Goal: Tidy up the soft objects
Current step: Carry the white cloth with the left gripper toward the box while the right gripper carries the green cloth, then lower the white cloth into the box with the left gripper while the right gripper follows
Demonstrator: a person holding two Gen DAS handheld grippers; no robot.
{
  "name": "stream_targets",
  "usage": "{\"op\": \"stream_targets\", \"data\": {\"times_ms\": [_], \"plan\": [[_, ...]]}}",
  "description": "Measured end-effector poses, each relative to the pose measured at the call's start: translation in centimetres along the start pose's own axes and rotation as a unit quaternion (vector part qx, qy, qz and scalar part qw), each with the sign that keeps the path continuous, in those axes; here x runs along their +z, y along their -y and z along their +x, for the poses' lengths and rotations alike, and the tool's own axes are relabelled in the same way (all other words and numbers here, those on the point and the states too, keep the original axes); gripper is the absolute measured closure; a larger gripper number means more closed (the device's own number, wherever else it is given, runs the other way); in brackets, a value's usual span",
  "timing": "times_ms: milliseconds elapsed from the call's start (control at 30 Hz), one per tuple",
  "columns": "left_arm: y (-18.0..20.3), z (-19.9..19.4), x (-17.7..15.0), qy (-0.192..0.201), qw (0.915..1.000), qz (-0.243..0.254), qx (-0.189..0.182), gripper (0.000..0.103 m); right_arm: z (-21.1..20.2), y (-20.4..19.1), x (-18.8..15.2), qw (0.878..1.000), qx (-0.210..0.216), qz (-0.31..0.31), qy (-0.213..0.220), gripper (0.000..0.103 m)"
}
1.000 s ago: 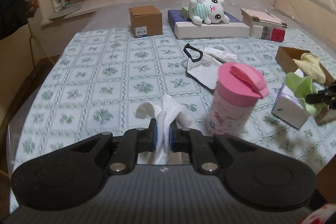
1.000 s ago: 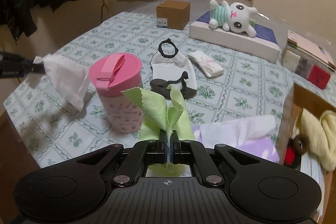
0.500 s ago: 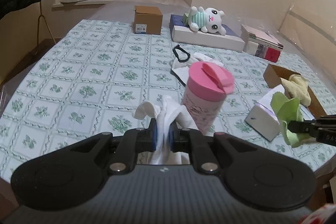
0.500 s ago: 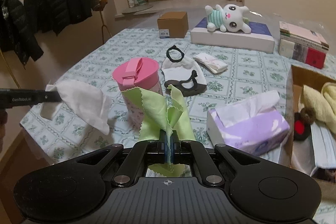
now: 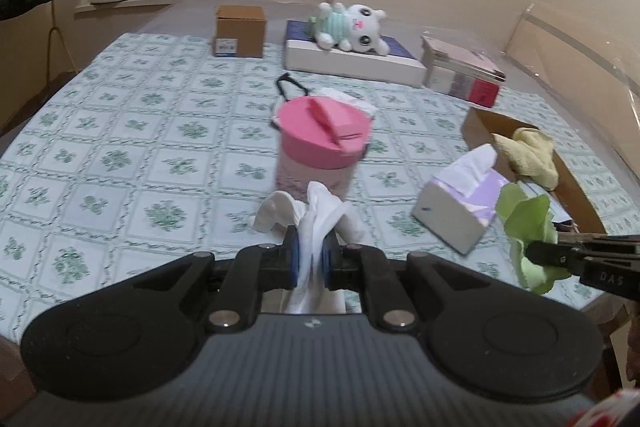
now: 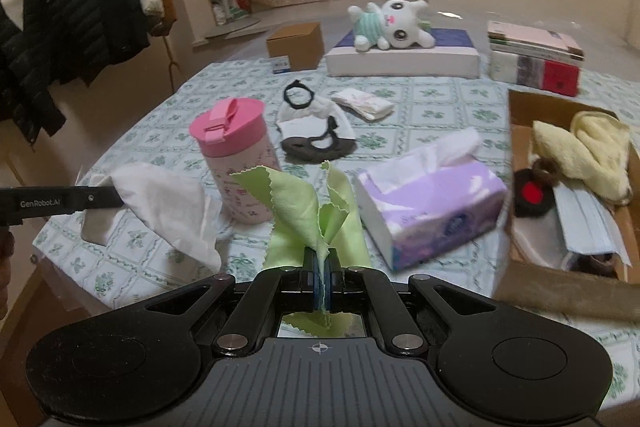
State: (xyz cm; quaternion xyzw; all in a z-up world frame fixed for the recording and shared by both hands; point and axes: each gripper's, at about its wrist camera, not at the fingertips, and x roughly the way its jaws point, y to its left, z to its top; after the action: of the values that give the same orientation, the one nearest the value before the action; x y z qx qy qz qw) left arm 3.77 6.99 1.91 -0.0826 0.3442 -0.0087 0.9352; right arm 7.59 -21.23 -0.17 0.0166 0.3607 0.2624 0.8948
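My left gripper (image 5: 311,251) is shut on a white cloth (image 5: 320,211), held above the table's near edge; the same white cloth (image 6: 168,203) hangs from the left gripper's tip at the left of the right wrist view. My right gripper (image 6: 322,277) is shut on a light green cloth (image 6: 308,207) with zigzag edges. That green cloth (image 5: 524,223) shows at the right of the left wrist view, near an open cardboard box (image 6: 520,115) holding a yellow towel (image 6: 584,151), a face mask and a dark round item.
A pink-lidded cup (image 6: 236,155) and a purple tissue box (image 6: 436,203) stand just ahead. Further back lie a black-and-white pouch (image 6: 316,131), folded white cloth (image 6: 364,103), a plush toy (image 6: 388,27) on a flat box, a brown carton (image 6: 296,45) and books (image 6: 536,59).
Both grippers have drawn back from the table with their cloths still held. The cup, tissue box and cardboard box now sit further off in both views.
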Motion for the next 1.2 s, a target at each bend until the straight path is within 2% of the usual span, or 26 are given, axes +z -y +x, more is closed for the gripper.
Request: {"op": "stream_targets", "data": {"times_ms": [367,800,1200], "plan": [[7.1,0.7,0.9,-0.004,0.9967,0.04,-0.07,0.093,-3.7,4.4,-0.9,0.998,-0.047,0.041,0.025,0.1],[17.7,3.0,3.1,-0.006,0.9803,0.098,-0.171,0.093,-8.3,10.0,-1.3,0.987,-0.132,0.079,0.045,0.1],[23.9,6.1,4.5,-0.02,0.9709,0.119,-0.207,0.093,-9.8,14.6,-1.0,0.977,-0.19,0.088,0.047,0.1]]}}
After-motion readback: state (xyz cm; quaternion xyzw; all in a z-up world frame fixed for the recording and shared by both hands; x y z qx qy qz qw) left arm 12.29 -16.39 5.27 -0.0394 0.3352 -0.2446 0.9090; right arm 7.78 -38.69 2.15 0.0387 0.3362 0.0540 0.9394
